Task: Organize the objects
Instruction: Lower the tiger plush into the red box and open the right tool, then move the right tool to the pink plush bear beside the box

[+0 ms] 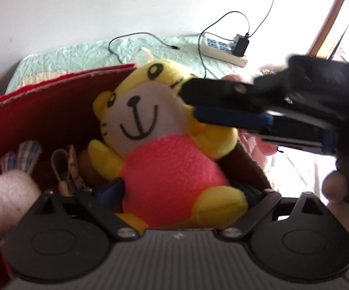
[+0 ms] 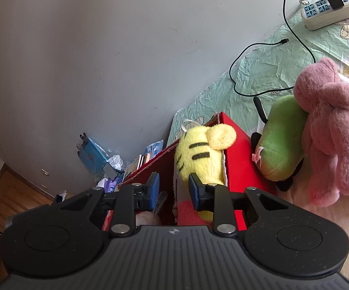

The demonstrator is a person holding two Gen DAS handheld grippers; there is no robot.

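black left claw [image 1: 178, 189]: closest to my camera, spread wide, a blue pad on either side of the toy's pink belly; i see no squeeze on the plush.
yellow tiger toy [image 1: 164, 169]: upright between those fingers, feet down in the box's near corner, smiling face turned to my left camera, head above the rim.
right claw [image 2: 174, 189]: reaching in from the right side, fingers close together at the side of the tiger's head; i cannot tell whether they pinch it or only touch it.
right hand [image 1: 336, 186]: a thumb shows on the handle of that claw.
red box [image 1: 41, 111]: open at the top, standing on the bed, holding the tiger toy.
box contents: a white fluffy toy [image 1: 5, 193] with checked ears sits to the tiger's left; small brownish things lie between them, too blurred to name.
green plush [image 2: 280, 140]: outside the box, just beside its wall.
pink plush [image 2: 331, 133]: leaning on the green one.
bedsheet [image 2: 271, 60]: pale green, crinkled.
power strip [image 2: 329, 12]: far end of the bed, by the wall, a black cable [image 2: 297, 36] trailing from it.
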